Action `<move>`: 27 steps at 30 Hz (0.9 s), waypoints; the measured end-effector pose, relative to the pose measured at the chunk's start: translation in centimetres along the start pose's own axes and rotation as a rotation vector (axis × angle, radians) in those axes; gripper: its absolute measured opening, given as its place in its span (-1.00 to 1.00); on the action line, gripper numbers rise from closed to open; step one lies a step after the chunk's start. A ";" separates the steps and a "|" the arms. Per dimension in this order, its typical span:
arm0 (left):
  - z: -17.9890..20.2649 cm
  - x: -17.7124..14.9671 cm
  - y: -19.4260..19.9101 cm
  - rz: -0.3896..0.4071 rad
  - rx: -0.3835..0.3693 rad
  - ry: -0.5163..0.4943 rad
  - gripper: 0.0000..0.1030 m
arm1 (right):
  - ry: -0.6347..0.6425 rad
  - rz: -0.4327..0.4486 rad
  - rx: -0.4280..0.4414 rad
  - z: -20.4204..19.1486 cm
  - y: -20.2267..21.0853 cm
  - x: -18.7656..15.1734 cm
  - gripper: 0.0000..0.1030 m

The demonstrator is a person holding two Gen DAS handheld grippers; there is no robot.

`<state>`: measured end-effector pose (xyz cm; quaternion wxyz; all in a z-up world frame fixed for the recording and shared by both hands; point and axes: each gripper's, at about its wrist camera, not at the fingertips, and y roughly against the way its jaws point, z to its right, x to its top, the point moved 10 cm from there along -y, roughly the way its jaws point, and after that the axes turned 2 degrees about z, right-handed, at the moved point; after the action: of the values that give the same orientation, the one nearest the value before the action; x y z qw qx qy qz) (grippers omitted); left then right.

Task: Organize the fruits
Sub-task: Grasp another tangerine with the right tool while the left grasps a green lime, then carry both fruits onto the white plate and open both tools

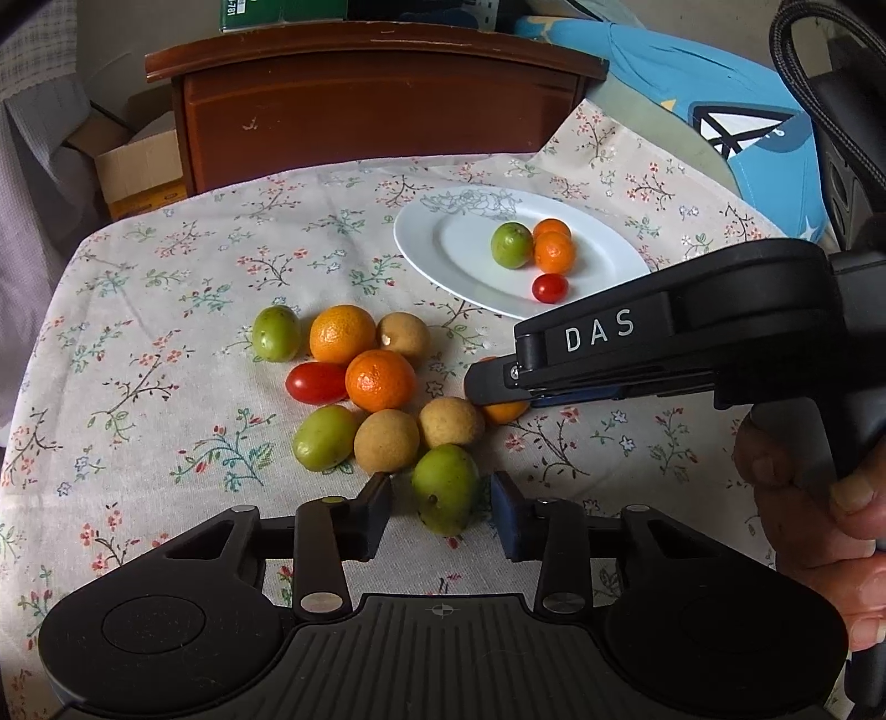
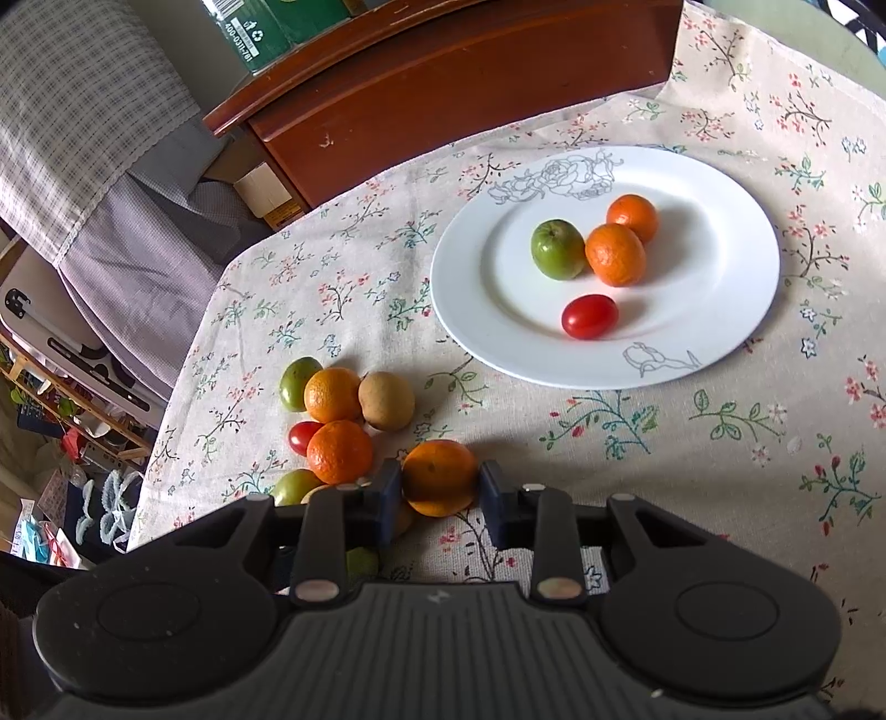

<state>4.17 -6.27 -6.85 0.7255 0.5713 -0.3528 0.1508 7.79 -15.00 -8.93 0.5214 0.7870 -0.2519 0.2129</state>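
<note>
left gripper (image 1: 443, 501): around green fruit (image 1: 446, 487) | right gripper (image 2: 440, 490): clamps orange (image 2: 439, 476)

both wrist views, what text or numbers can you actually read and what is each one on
"DAS" in white letters on the side of the right gripper, seen from the left wrist.
"400-0311-781", upside down beside a recycling mark, on the green box atop the wooden cabinet.
"-781", a partial number, on the same green box in the left wrist view.
Small print on the cardboard box on the floor is too blurred to read.
</note>
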 end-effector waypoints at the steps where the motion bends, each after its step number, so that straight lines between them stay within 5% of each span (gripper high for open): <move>1: 0.0 0.1 0.0 0.002 -0.010 0.002 -0.53 | 0.000 0.000 0.000 0.0 0.0 0.0 -0.41; 11: -0.3 1.1 0.9 0.037 -0.027 0.045 -0.53 | -0.013 0.025 0.005 0.0 1.0 0.7 -0.42; 27: -1.5 7.0 1.8 0.109 -0.080 0.106 -0.53 | -0.042 0.158 -0.007 2.0 6.6 6.8 -0.42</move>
<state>8.53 -5.65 -0.90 0.7562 0.5130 -0.3503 0.2057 9.17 -20.23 -0.92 0.5002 0.7672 -0.3247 0.2361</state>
